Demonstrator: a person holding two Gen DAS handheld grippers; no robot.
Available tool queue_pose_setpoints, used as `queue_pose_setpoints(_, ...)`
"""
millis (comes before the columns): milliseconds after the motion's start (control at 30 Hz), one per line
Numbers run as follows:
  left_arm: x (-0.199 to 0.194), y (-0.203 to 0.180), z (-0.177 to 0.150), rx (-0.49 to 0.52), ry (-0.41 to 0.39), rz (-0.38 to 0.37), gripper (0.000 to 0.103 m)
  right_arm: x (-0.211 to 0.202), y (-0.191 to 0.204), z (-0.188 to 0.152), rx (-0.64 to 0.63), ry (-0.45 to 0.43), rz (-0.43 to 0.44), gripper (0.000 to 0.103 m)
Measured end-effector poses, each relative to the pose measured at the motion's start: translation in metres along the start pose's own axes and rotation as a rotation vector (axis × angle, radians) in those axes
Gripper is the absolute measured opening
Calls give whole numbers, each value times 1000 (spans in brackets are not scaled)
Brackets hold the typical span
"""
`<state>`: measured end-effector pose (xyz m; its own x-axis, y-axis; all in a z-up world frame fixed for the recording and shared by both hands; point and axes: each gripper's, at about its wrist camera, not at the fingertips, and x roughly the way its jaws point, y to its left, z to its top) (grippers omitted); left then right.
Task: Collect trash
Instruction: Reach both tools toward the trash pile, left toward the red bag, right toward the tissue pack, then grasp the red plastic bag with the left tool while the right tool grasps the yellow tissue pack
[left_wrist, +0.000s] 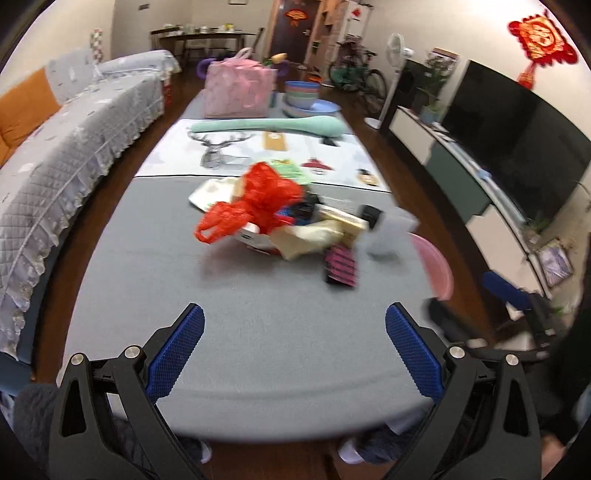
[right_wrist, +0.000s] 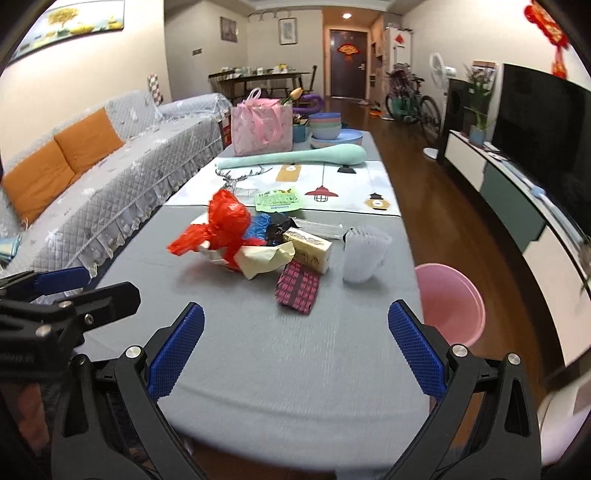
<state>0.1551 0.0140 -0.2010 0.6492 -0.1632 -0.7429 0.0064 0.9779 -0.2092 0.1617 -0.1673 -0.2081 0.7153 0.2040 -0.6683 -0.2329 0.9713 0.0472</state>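
A heap of trash lies mid-table on the grey cloth (left_wrist: 258, 325) (right_wrist: 280, 354): a red plastic bag (left_wrist: 255, 201) (right_wrist: 221, 225), a cream wrapper (right_wrist: 264, 258), a yellow box (right_wrist: 310, 249), a pink-black packet (left_wrist: 340, 266) (right_wrist: 297, 287), a white crumpled cup (left_wrist: 388, 236) (right_wrist: 364, 254), a green packet (right_wrist: 279, 199). A pink basin (left_wrist: 436, 266) (right_wrist: 450, 306) stands at the table's right edge. My left gripper (left_wrist: 294, 328) and right gripper (right_wrist: 295, 328) are open and empty, near the table's front edge. The left gripper also shows in the right wrist view (right_wrist: 62, 291).
Farther back are a mint-green long pillow (left_wrist: 269, 124) (right_wrist: 295, 157), a pink bag (left_wrist: 240, 86) (right_wrist: 262, 125) and stacked bowls (right_wrist: 325, 127). A grey-covered sofa (left_wrist: 55, 173) (right_wrist: 92, 192) runs along the left; a TV (left_wrist: 517, 136) and cabinet on the right.
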Motion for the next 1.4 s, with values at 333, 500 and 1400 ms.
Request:
queue_pose_setpoints(333, 88, 38, 33, 134, -151, 102, 95, 93, -27, 37, 26, -93, 203, 98)
queue_pose_setpoints(500, 99, 61, 55, 6, -149, -31, 95, 132, -25, 44, 30, -51, 254, 97)
queue_pose_setpoints(1400, 165, 57, 77, 72, 4, -93, 40, 235, -54, 41, 112, 164, 146, 74)
